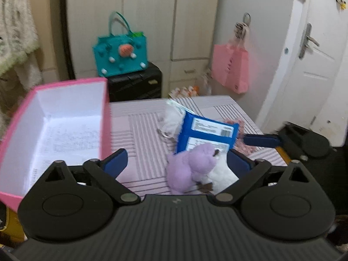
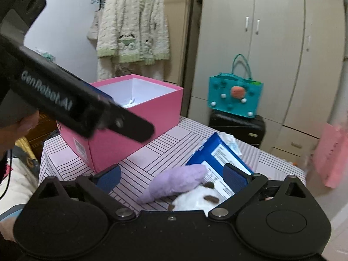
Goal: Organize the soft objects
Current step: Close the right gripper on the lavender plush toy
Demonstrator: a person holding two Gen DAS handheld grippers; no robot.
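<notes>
right now purple plush (image 1: pixel 191 169) sits btwn fingers of wide-open left claw (image 1: pixel 176 160), right claw (image 2: pixel 171 177) also wide.

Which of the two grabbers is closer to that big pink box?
Left. The left gripper hangs open right beside the pink box, near its front corner. The right gripper sits farther out, open over the purple and white plush toy.
</notes>
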